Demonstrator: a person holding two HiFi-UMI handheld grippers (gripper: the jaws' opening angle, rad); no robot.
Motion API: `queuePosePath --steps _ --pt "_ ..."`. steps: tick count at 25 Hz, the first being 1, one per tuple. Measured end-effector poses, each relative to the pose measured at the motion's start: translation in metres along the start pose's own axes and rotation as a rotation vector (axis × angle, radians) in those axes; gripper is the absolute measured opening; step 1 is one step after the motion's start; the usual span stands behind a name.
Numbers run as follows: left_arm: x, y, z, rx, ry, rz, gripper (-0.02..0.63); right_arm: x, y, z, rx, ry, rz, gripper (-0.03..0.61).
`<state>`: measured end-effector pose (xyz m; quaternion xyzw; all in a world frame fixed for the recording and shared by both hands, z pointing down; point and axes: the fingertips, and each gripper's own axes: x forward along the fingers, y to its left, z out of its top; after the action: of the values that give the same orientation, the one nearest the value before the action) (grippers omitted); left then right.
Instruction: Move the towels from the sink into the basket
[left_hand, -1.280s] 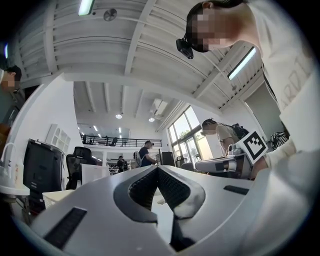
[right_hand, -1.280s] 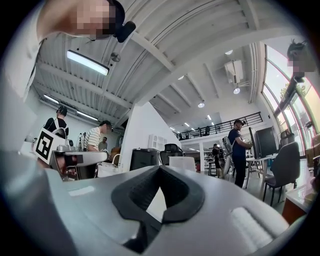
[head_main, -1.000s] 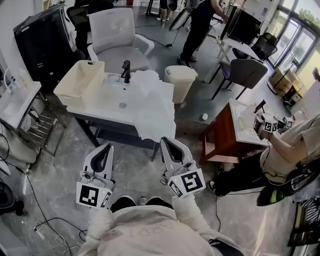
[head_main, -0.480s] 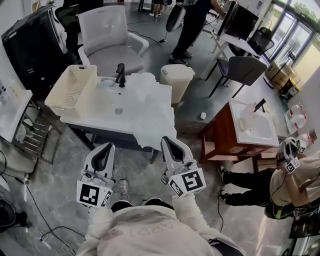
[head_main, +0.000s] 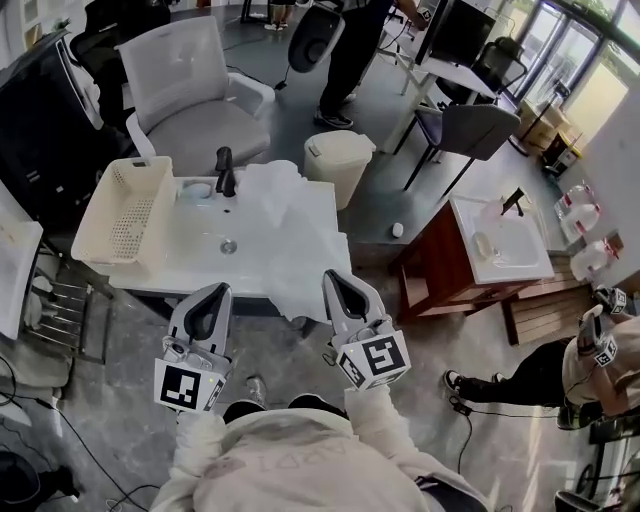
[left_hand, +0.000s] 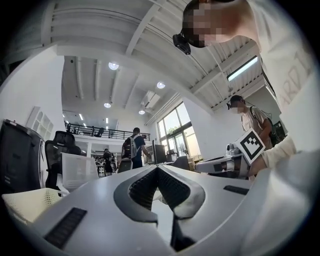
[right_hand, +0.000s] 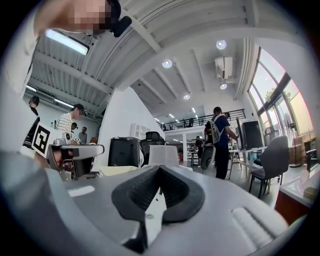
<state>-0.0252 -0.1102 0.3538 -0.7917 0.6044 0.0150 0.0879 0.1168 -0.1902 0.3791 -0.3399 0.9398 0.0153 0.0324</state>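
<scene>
White towels (head_main: 288, 210) lie heaped on the right side of the white sink (head_main: 205, 262), and one hangs over its front edge. A cream basket (head_main: 115, 220) stands on the sink's left end and also shows in the left gripper view (left_hand: 25, 202). I hold both grippers side by side just in front of the sink, short of the towels. My left gripper (head_main: 217, 291) (left_hand: 157, 168) is shut with nothing between its pads. My right gripper (head_main: 331, 278) (right_hand: 160, 168) is shut and empty too, close to the hanging towel.
A black faucet (head_main: 224, 172) stands at the sink's back. Behind it are a grey office chair (head_main: 195, 95) and a white bin (head_main: 338, 158). A wooden stand with a second sink (head_main: 490, 250) is at the right. A person (head_main: 352, 50) stands at the back.
The sink and basket have come nearer and slid lower in the head view. Both grippers keep their place and stay shut. The person at the right has moved off toward the lower right.
</scene>
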Motion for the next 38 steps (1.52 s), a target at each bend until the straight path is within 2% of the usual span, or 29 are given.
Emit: queuePosePath --steps 9,21,22,23,26,32,38 --pt "0.036 0.046 -0.018 -0.033 -0.003 -0.089 0.005 0.044 -0.027 -0.054 0.05 0.172 -0.131 0.011" --pt "0.066 0.084 -0.056 -0.084 0.04 -0.171 0.005 0.073 -0.055 -0.15 0.16 0.443 -0.252 0.012" --pt "0.068 0.086 -0.059 -0.089 0.046 -0.177 0.005 0.073 -0.057 -0.156 0.176 0.461 -0.26 0.025" --pt "0.07 0.088 -0.061 -0.094 0.049 -0.183 0.005 0.074 -0.059 -0.163 0.19 0.48 -0.267 0.066" --pt "0.076 0.094 -0.069 -0.108 0.056 -0.199 0.005 0.076 -0.068 -0.181 0.211 0.535 -0.301 0.103" --pt "0.082 0.097 -0.084 -0.13 0.084 -0.225 0.005 0.075 -0.078 -0.219 0.224 0.644 -0.33 0.199" --pt "0.088 0.099 -0.094 -0.137 0.098 -0.238 0.005 0.07 -0.091 -0.25 0.215 0.756 -0.378 0.325"
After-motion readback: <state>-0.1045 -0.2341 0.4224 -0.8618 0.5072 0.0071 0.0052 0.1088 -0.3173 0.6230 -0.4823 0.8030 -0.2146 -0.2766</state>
